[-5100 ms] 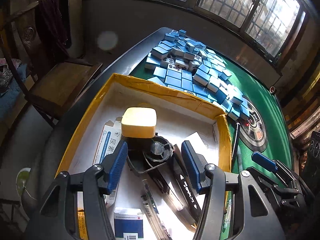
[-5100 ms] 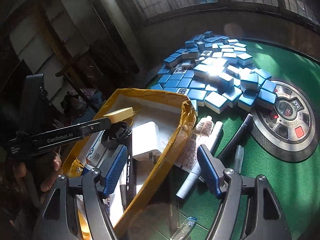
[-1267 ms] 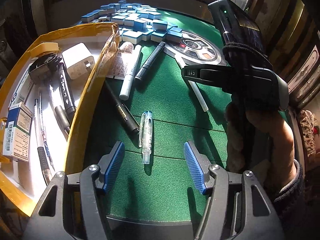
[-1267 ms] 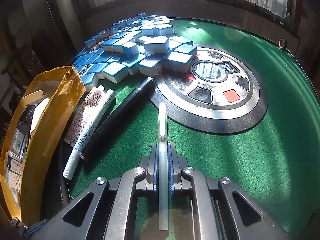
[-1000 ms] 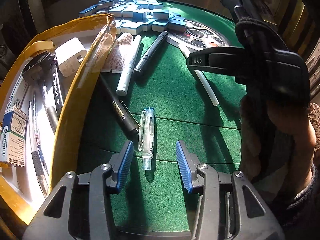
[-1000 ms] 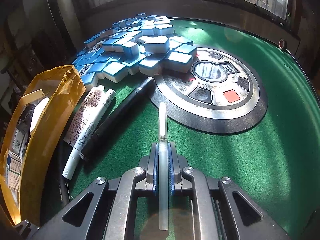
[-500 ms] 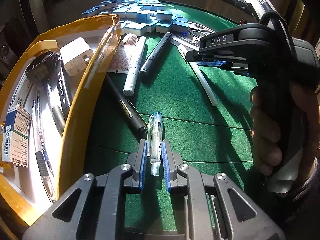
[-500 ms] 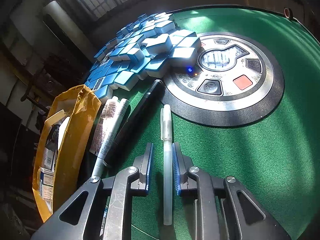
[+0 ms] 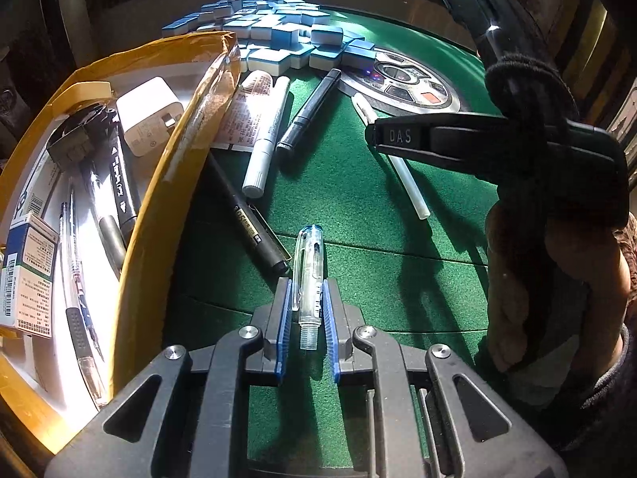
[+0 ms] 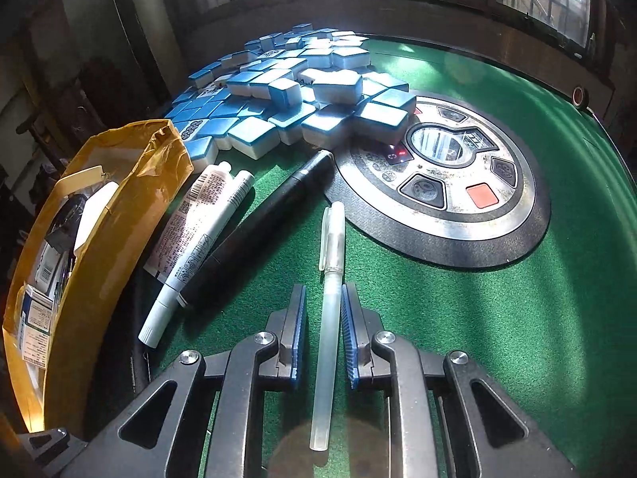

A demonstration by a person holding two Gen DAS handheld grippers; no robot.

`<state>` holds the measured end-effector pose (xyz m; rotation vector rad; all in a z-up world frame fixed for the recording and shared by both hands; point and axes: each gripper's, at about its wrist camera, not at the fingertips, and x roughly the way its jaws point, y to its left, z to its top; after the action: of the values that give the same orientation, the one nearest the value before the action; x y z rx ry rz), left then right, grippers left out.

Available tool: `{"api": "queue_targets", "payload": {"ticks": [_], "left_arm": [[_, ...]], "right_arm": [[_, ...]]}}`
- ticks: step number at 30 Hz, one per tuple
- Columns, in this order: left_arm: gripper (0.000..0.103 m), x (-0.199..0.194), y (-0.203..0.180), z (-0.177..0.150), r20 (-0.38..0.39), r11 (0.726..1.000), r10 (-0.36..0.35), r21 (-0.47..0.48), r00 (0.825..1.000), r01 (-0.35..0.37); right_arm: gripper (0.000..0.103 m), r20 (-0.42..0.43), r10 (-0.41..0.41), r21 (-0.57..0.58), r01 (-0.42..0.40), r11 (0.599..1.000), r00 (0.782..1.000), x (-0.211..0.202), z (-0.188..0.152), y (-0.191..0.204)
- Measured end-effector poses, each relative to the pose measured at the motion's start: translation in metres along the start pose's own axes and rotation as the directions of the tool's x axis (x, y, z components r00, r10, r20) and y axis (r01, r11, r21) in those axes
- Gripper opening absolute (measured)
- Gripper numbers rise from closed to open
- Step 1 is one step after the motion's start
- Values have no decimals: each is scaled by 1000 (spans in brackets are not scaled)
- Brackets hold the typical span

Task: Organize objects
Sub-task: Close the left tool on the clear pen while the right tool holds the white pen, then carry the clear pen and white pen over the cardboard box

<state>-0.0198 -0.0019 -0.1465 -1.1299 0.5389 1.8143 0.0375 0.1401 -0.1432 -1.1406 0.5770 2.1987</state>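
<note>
The left claw (image 9: pixel 304 306) is narrowed onto a clear pen (image 9: pixel 308 271), with both blue pads against its barrel and its threaded end poking back between them. The pen lies on the green worktop (image 9: pixel 358 199) just right of the yellow box (image 9: pixel 151 239), near the tip of a black marker (image 9: pixel 254 231) that rests along the box's wall. The right claw (image 10: pixel 322 318) is closing around a frosted white pen (image 10: pixel 332 239); a slim gap shows at the left pad, so it is not yet pinched. That pen lies well right of the box, past a white marker (image 10: pixel 199 251) and a black pen (image 10: pixel 262 231) that lie side by side next to the box. Blue tiles (image 10: pixel 298 91) are heaped beyond the box's far corner.
</note>
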Motion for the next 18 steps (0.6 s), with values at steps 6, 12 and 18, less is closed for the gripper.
{"api": "queue_targets", "payload": {"ticks": [6,12,18], "left_arm": [[12,-1,-1,-4,9,999,-32,-30,999,32],[12,-11,3,-8,30,995,-79,-58,996,80],[12,-18,9,-4,47,993,-89,-79,995,93]], "right_arm": [[8,3,47,48,-47,998,999,-3,0,-8],[8,70,96,92,-102,990,993,-18,2,-12],[8,78,144,127,-154,980,986,-19,4,-16]]}}
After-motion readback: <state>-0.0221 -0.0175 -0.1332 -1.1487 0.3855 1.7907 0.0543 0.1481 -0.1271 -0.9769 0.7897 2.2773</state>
